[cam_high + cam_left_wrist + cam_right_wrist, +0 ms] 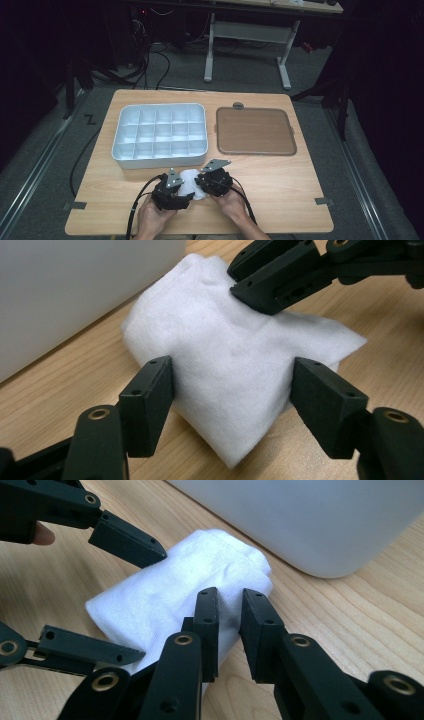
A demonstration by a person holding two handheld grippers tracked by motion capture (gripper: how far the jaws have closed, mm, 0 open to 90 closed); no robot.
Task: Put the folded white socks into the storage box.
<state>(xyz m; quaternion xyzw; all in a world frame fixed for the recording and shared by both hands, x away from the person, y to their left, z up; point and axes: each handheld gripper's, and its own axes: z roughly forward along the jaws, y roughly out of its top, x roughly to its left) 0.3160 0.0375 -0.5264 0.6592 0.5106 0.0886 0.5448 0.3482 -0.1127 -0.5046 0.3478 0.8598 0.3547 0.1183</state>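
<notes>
High view: light falls from above onto the wooden table (280, 170) alone; the surrounding room drops to near black, with floor cables barely readable. Picture soft, low in detail. The white compartment tray (160, 131) reads bright, slightly washed; the white cloth (189, 182) has blown highlights with no weave visible. Both gripper views: even, diffuse light, soft short shadows under the cloth. Cloth weave sharp at mid-distance; nearest jaw parts at the bottom edge blurred; tray wall behind featureless, out of focus. No glare on matte black jaws.

A wooden table (280, 185) carries a white compartment tray (159, 132), what looks like a brown lid (255, 131), and a folded white cloth (189, 181).
</notes>
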